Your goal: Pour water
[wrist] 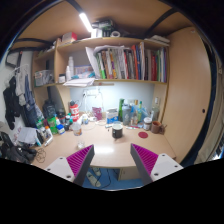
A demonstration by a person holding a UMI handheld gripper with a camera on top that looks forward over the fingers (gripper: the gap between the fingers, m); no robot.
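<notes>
Shelf: the bookshelf (115, 62) sits above the bench, packed with books.
Bench: the bench (105, 148) carries crowded bottles (128, 110) and cups at its back, well beyond your tongs.
Tongs: your tongs (113, 162) stand apart, holding nothing.
Risk: I judge that reaching into that clutter could topple neighbours; which vessel holds the water is unclear.

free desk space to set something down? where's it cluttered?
Bare patch: front of the light wooden desk, just beyond the open gripper, nothing between its fingers. Crowded: back edge under the bookshelf, with bottles and jars and a dark round cup.
</notes>
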